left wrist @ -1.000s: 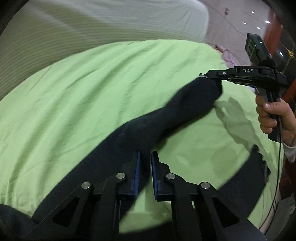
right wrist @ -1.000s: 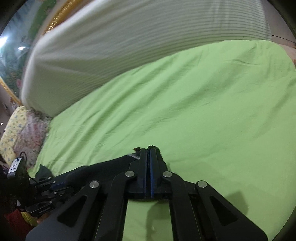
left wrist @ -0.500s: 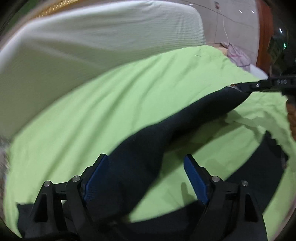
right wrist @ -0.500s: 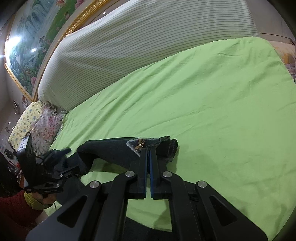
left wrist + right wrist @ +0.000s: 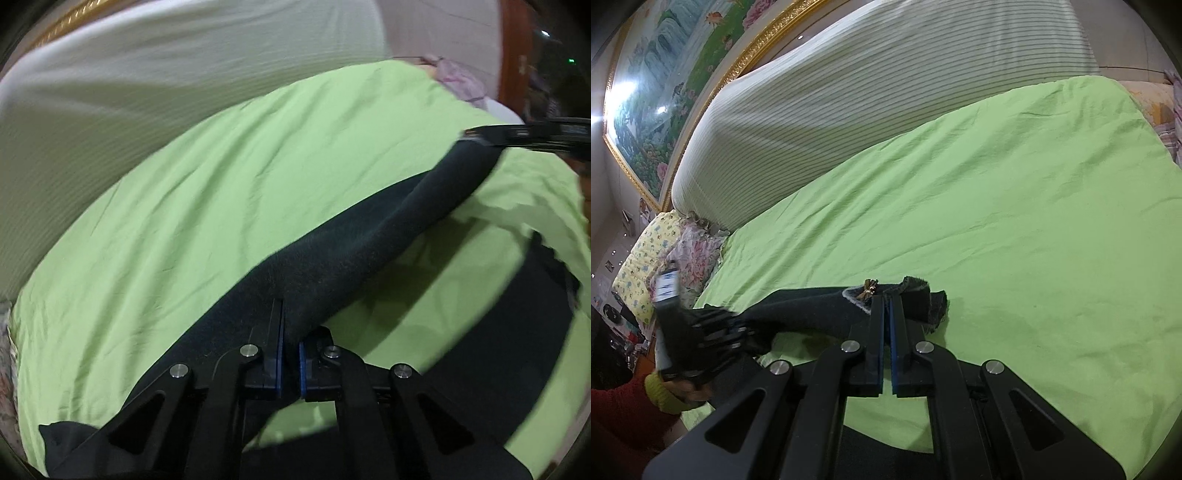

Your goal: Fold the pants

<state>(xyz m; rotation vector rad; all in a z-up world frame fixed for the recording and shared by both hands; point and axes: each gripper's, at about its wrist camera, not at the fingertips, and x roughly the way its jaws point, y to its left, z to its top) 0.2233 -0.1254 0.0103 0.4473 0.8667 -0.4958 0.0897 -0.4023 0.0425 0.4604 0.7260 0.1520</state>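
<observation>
Dark pants [image 5: 369, 236] lie across a green sheet [image 5: 184, 221]. One leg is stretched taut between my two grippers. My left gripper [image 5: 290, 325] is closing its jaws and they pinch the fabric of this leg midway along it. My right gripper [image 5: 886, 299] is shut on the frayed hem [image 5: 919, 295] of the same leg, beside a small gold bow [image 5: 868, 290]. The left wrist view has the right gripper [image 5: 480, 134] at the far end of the leg. The other leg [image 5: 517, 350] lies flat at the right. The right wrist view shows the left gripper [image 5: 738, 325], blurred.
A long white striped bolster [image 5: 886, 92] runs along the far side of the sheet [image 5: 997, 203]. Floral pillows [image 5: 694, 251] lie at the left end. A gold-framed painting [image 5: 665, 92] hangs behind. A red sleeve with a yellow cuff [image 5: 661, 398] is at lower left.
My left jaws let go, opened wide, then closed again on the pant leg. My right gripper carried the hem to the right, pulling the leg straight.
</observation>
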